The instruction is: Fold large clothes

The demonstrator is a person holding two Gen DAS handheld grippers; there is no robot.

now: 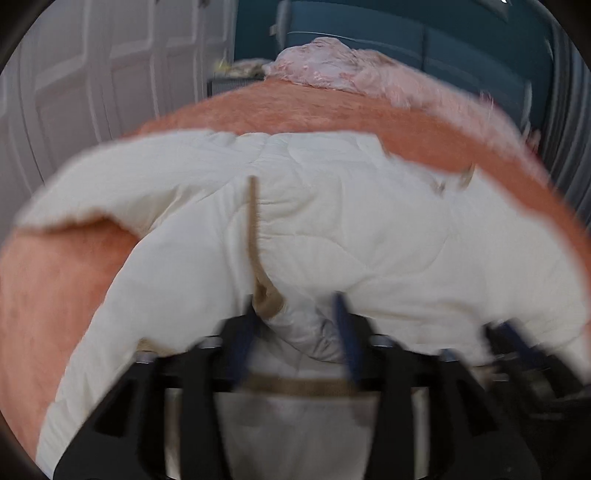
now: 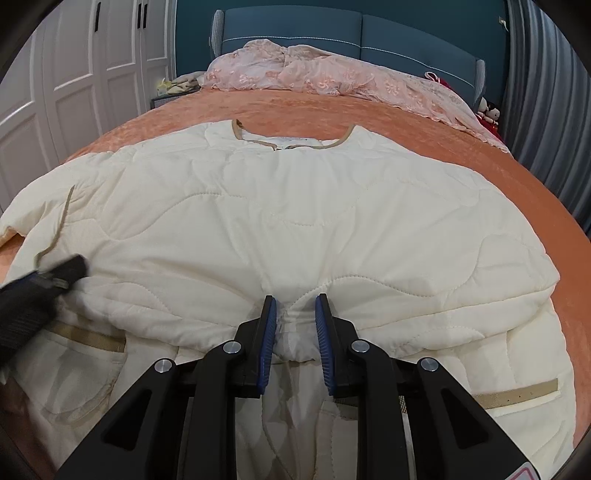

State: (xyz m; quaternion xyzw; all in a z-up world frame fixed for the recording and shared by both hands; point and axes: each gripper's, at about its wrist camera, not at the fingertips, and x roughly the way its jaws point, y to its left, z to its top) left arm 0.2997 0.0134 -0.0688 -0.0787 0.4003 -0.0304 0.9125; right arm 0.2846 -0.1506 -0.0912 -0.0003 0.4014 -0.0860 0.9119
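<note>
— What can't be read in the left wrist view?
— Nearly all of it is motion-blurred. The left gripper (image 1: 299,325) smears over a bunched fold of the quilted jacket (image 1: 332,221), so its grip is unclear.
— And the right wrist view?
— The jacket's hem (image 2: 295,424) runs under the right gripper (image 2: 295,325) and off the bottom edge. The left gripper (image 2: 55,277) is a blur, cut by the left edge.

The quilted jacket (image 2: 280,221) is cream with tan trim. The bed cover (image 2: 461,147) is salmon orange, the lace blanket (image 2: 314,70) pale pink, the headboard (image 2: 295,29) teal blue.
</note>
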